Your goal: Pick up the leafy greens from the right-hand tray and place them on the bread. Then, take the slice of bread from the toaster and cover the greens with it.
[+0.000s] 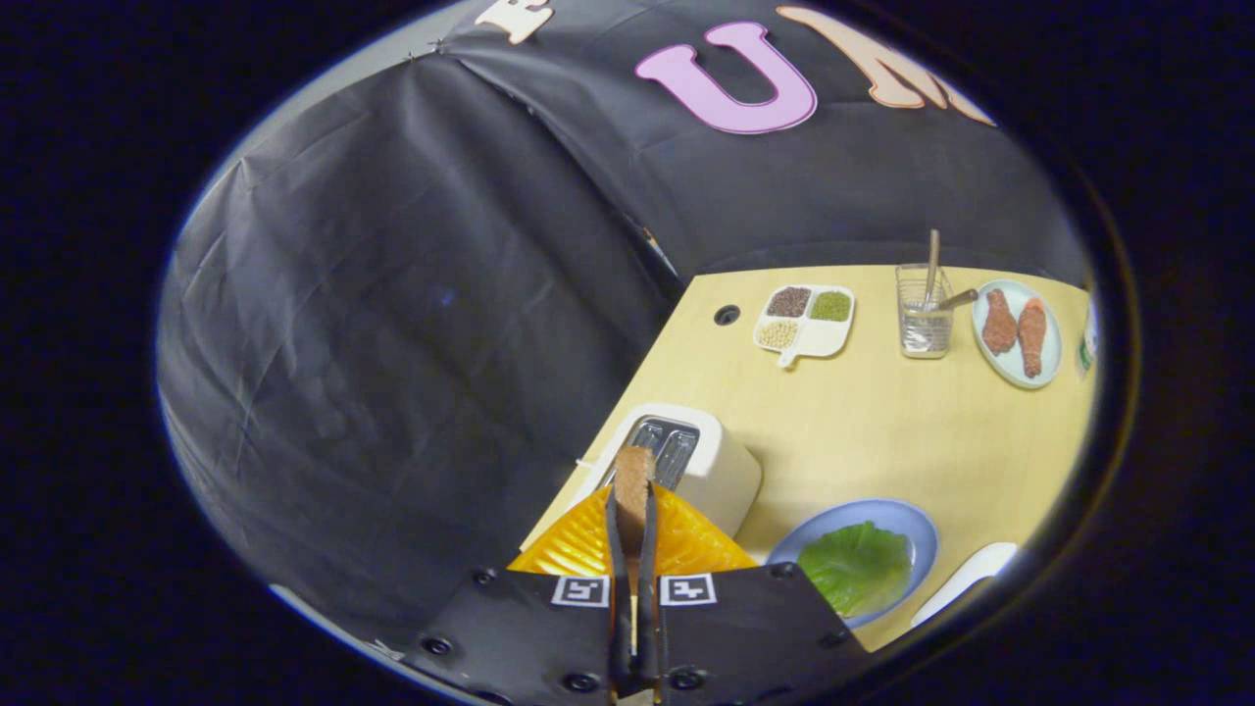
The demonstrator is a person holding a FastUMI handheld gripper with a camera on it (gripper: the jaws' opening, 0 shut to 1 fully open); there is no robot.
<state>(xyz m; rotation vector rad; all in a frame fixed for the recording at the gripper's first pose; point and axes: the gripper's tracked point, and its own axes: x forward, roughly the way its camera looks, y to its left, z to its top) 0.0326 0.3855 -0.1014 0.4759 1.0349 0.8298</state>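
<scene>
Our gripper [632, 510] is clamped near-closed on the slice of bread [633, 480], thin and brown-edged, held edge-on just above the white toaster [708, 469]. Pale wooden table [882, 441], black cloth wall behind. Just right of the fingers, a blue plate [882, 518] carries the leafy greens [855, 567], crinkled, flat. Beyond: divided dish [806, 320] of grains, glass [924, 312] with sticks, plate of meat [1017, 333].

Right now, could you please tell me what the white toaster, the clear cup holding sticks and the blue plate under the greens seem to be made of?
The white toaster looks like matte plastic, with shiny, probably metal slots. The clear cup is see-through with bright glints: glass or hard plastic. The blue plate has a smooth, even sheen: glazed ceramic or plastic. The gripper is shut on a brown bread slice.
</scene>
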